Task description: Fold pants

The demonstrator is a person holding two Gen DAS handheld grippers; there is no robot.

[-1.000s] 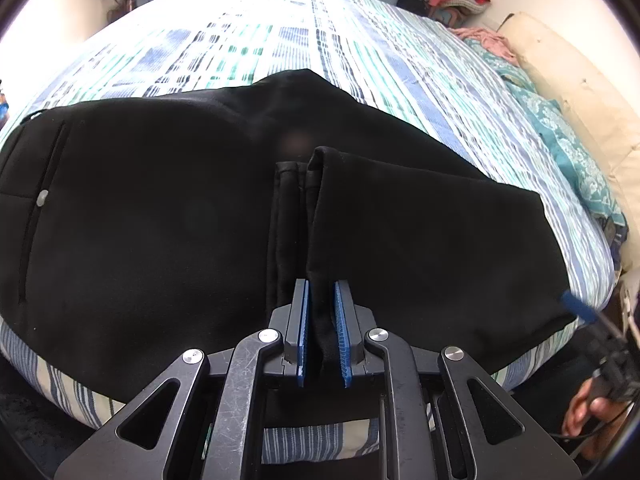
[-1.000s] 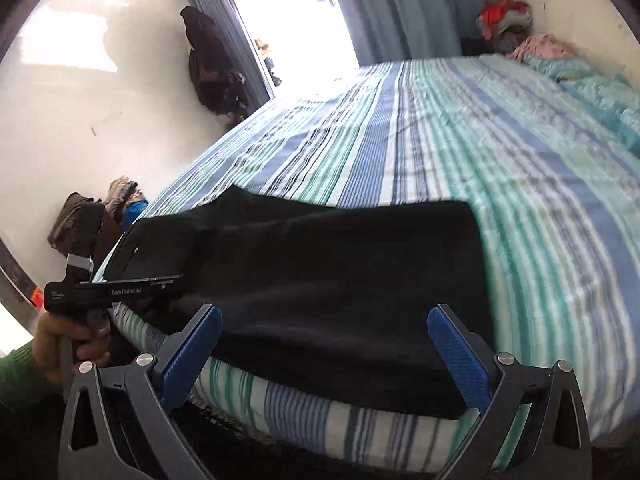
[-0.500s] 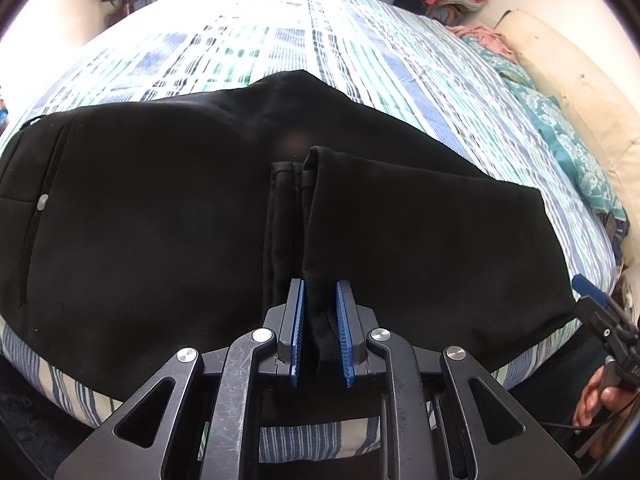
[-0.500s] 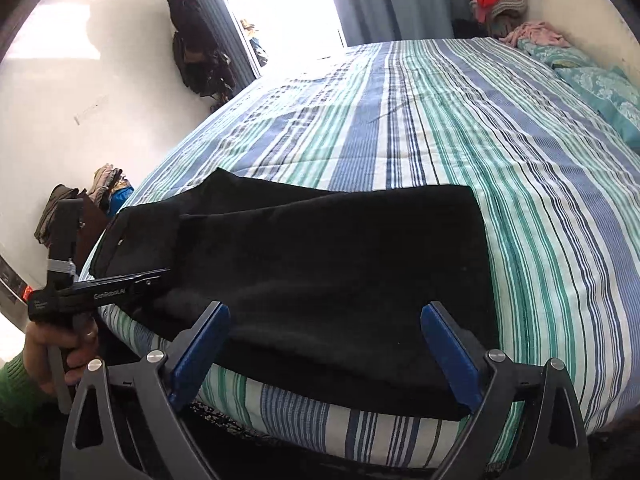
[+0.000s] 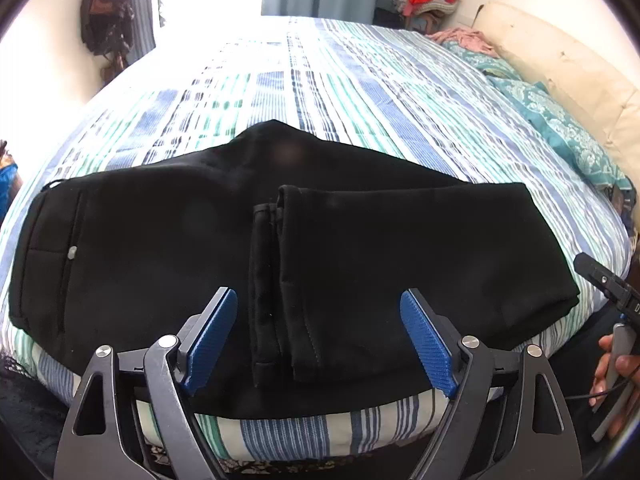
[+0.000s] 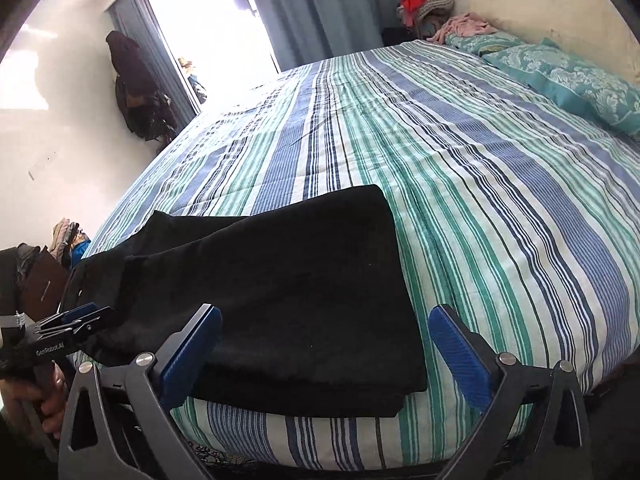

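The black pants (image 5: pixel 280 248) lie folded over at the near edge of the striped bed (image 5: pixel 360 92). The left gripper (image 5: pixel 320 340) has just opened its jaws wide, with the pant hems apparently lying loose between them. The right gripper (image 6: pixel 324 354) hangs over the pants' folded end, jaws wide and empty.

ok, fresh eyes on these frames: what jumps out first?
The black pants, folded over on themselves, lie across the near edge of the striped bedspread, hems on top near the middle. The left gripper has just been opening; its blue jaws now stand wide either side of the hems without pressing them. The right gripper hangs open over the folded end.
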